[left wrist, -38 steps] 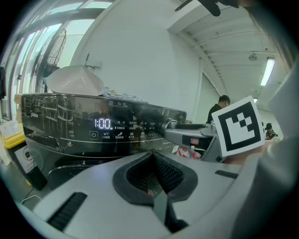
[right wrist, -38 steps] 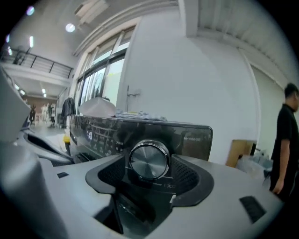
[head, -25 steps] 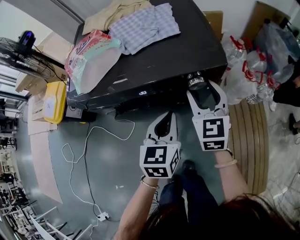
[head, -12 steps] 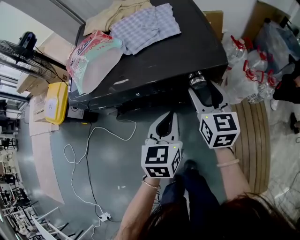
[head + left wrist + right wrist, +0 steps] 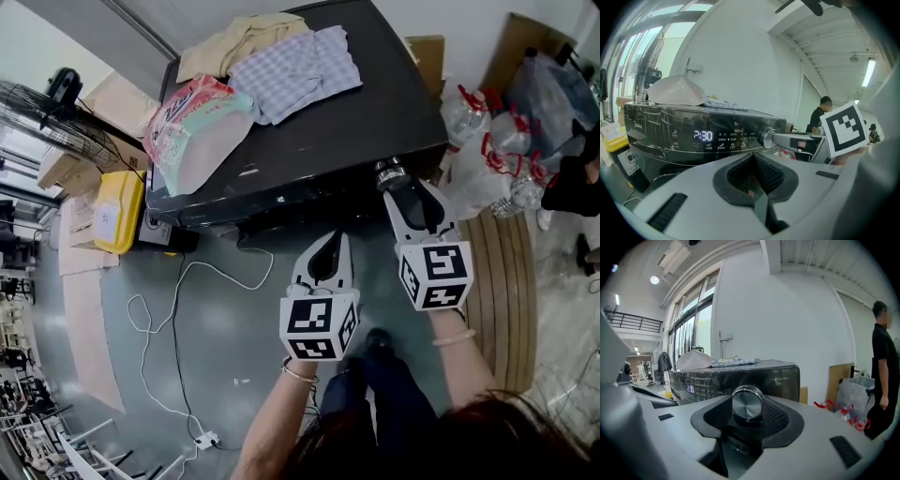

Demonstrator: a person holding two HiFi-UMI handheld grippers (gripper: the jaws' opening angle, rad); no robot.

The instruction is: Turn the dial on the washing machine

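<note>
The black washing machine [image 5: 328,122] stands ahead of me with its silver dial [image 5: 388,172] on the front panel's right end. My right gripper [image 5: 395,185] reaches up to it. In the right gripper view the dial [image 5: 747,403] sits between the ribbed pads [image 5: 776,414], and the jaws are closing with the pads meeting its sides. My left gripper [image 5: 338,237] hangs lower, in front of the panel, shut with nothing in it. From the left gripper view I see the lit display [image 5: 703,135] and the dial [image 5: 767,137] with the right gripper's finger on it.
Folded clothes [image 5: 281,56] and a pink-green packet [image 5: 202,122] lie on the machine's top. A white cable [image 5: 178,309] snakes over the floor and a yellow box [image 5: 117,211] sits at the left. Bagged bottles [image 5: 487,131] and wooden slats [image 5: 511,281] are at the right. A person [image 5: 881,371] stands there.
The right gripper tilted at the dial and came back level, and its jaws have narrowed onto the dial. The left gripper has hardly moved.
</note>
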